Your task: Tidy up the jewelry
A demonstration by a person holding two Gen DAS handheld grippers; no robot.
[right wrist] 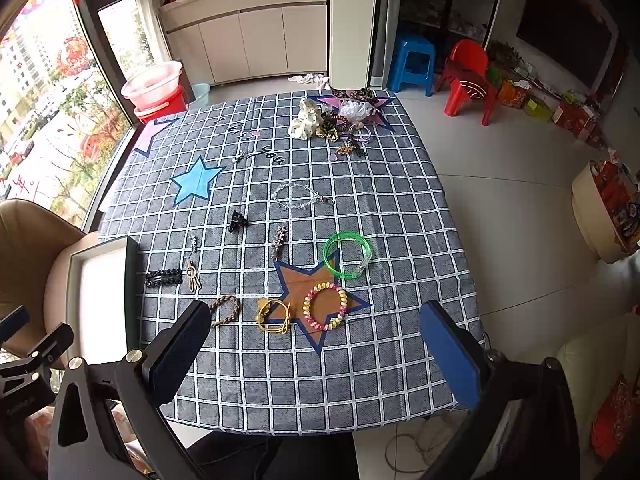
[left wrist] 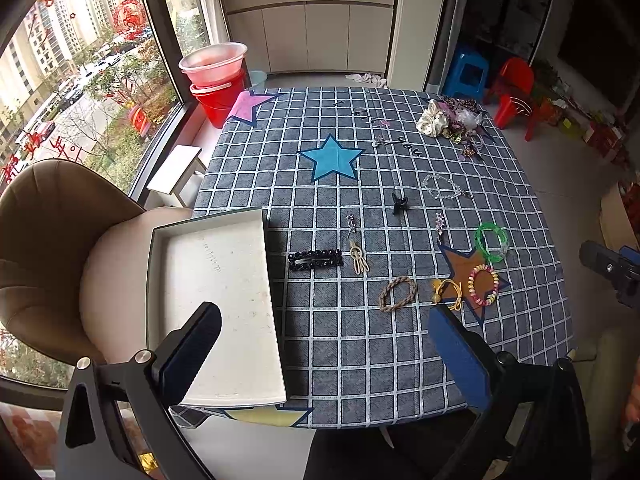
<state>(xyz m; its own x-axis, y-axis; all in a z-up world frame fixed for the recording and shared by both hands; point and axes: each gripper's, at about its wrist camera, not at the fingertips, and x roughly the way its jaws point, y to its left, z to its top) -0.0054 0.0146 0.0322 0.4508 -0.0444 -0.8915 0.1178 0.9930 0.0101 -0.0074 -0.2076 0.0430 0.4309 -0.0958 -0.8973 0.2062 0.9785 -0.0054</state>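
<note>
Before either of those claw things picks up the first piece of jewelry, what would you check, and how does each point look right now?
1. Left gripper open and holding nothing: ok.
2. Right gripper open and holding nothing: ok.
3. White tray has room: ok, nothing lies in it.
4. Near pieces lie apart: ok for the braided bracelet; the yellow hair tie and spiral hair tie sit very close.
5. Tray steady on the table edge: cannot tell.

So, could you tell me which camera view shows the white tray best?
The left wrist view: the white tray shows its whole bare floor and rims, partly behind a finger. The right wrist view catches only a cropped sliver of it at the table's left edge.
</note>
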